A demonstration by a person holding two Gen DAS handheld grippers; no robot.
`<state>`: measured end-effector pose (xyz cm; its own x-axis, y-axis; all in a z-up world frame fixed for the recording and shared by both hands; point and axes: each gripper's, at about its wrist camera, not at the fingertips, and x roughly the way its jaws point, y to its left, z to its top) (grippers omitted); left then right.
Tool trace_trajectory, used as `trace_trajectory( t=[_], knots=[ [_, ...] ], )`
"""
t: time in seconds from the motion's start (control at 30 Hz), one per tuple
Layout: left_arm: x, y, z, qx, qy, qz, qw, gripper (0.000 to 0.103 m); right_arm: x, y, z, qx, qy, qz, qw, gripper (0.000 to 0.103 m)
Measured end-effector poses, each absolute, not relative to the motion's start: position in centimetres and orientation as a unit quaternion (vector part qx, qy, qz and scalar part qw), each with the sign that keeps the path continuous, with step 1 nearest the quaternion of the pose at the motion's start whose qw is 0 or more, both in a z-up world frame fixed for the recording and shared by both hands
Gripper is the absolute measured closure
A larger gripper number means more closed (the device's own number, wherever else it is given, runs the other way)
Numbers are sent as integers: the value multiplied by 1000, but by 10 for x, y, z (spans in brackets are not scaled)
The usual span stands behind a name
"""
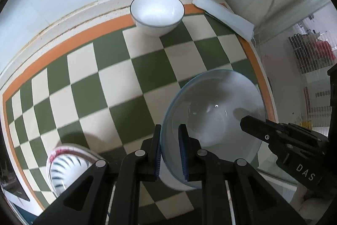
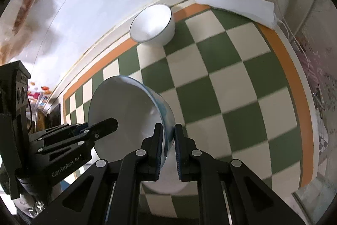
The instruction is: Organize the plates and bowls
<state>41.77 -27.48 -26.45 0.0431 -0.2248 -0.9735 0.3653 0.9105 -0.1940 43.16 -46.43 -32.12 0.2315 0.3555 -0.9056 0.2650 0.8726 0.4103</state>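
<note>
Both grippers clamp opposite rims of the blue-rimmed bowl: left gripper, right gripper. The bowl hangs above the desk near its right edge. Uneven hand travel could twist the rim free and drop it.
</note>
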Motion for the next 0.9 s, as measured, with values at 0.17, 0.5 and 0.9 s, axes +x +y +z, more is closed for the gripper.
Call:
trace_trajectory(
  t=[0.17, 0.5, 0.9],
  knots=[
    [397, -266, -269, 56, 666, -202, 716, 90, 404, -452, -322, 244, 627, 33, 740, 90],
    [381, -273, -304, 90, 688, -195, 693, 90, 385, -446, -358, 247, 649, 22, 719, 90],
    [372, -284, -330, 139, 696, -181, 681, 90, 380, -447, -381, 251, 666, 14, 703, 90]
  ],
)
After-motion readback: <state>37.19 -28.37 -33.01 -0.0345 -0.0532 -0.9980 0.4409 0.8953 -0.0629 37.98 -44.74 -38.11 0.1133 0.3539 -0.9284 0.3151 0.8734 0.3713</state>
